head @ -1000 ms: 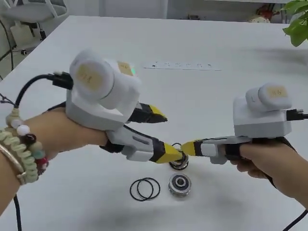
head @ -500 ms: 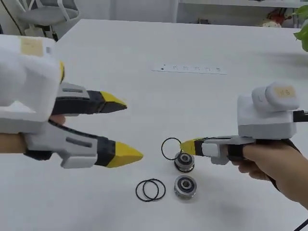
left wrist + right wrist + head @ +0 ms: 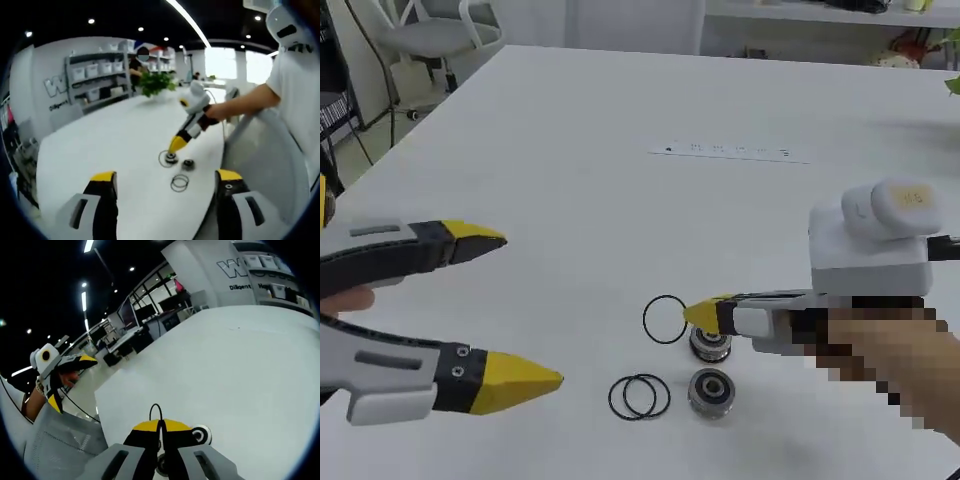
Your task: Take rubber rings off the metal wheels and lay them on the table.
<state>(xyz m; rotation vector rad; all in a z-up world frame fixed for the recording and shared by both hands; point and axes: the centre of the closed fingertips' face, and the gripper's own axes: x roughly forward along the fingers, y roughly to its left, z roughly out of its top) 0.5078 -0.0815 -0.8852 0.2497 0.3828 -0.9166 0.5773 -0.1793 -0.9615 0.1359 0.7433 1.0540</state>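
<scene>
Near the front of the white table (image 3: 580,150), the right tongs (image 3: 703,315) are pressed together on the edge of a thin black rubber ring (image 3: 665,320). The ring hangs open from the yellow tips, just left of a metal wheel (image 3: 710,345) that sits under the tongs. Whether the ring touches the wheel or the table cannot be told. In the right gripper view the ring rises as a narrow black loop from between the closed tips, with the wheel just beside them on the right. A second wheel (image 3: 712,390) lies flat just in front of the first, nearer the person. Two loose rings (image 3: 640,396) lie overlapping on the table just to its left. The left tongs (image 3: 510,310) are held well apart from all this at the lower left, their yellow-tipped halves spread wide and gripping nothing. The left gripper view looks between those spread halves at the right tongs, both wheels and the loose rings across the table. Farther back on the table lies a white power strip (image 3: 730,152), and an office chair (image 3: 430,30) stands beyond the far left corner.
</scene>
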